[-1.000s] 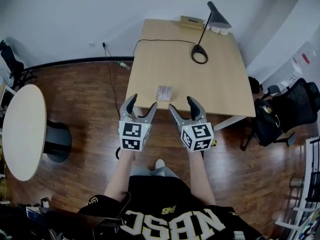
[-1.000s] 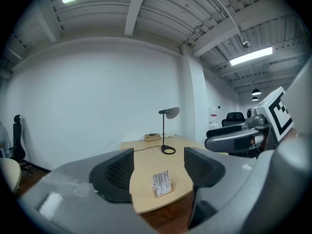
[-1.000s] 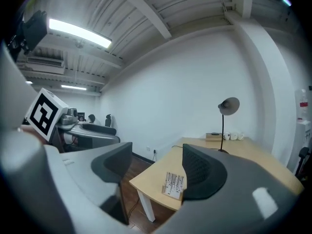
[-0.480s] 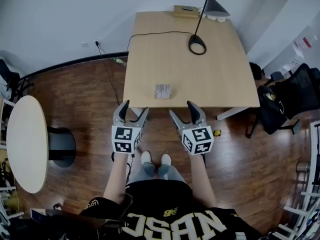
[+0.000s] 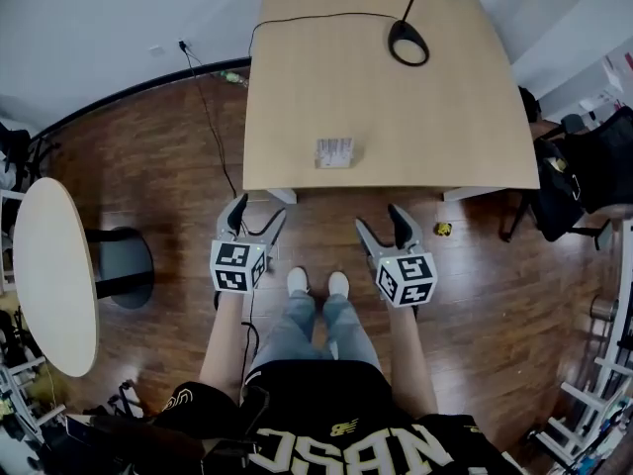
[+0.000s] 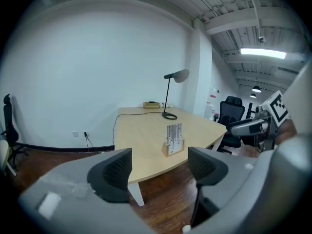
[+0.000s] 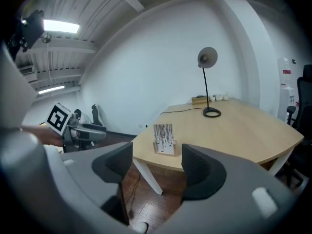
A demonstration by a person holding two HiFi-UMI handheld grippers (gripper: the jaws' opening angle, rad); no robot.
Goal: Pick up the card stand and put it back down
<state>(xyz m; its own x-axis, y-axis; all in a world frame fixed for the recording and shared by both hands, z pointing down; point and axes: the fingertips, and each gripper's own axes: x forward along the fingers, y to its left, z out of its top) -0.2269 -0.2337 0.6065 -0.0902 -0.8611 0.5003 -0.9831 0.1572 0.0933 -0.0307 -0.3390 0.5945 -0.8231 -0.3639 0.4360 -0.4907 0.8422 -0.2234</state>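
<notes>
Claws empty, left (image 5: 257, 213) widening, right (image 5: 382, 221) narrowing; striped wood-based card stand (image 5: 334, 152).

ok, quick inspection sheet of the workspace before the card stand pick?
Surface: wooden table, light top.
Job's things: card stand upright near the table's near edge, untouched.
Clutter: desk lamp and small box at the far edge.
Grippers: left gripper open, jaws just opening; right gripper open, jaws just closing slightly; nothing between either; both over the floor, short of the table.
Cables: black cable runs from the lamp off the table's left edge.
Surroundings: round table left, office chair right, small yellow item on the floor.
</notes>
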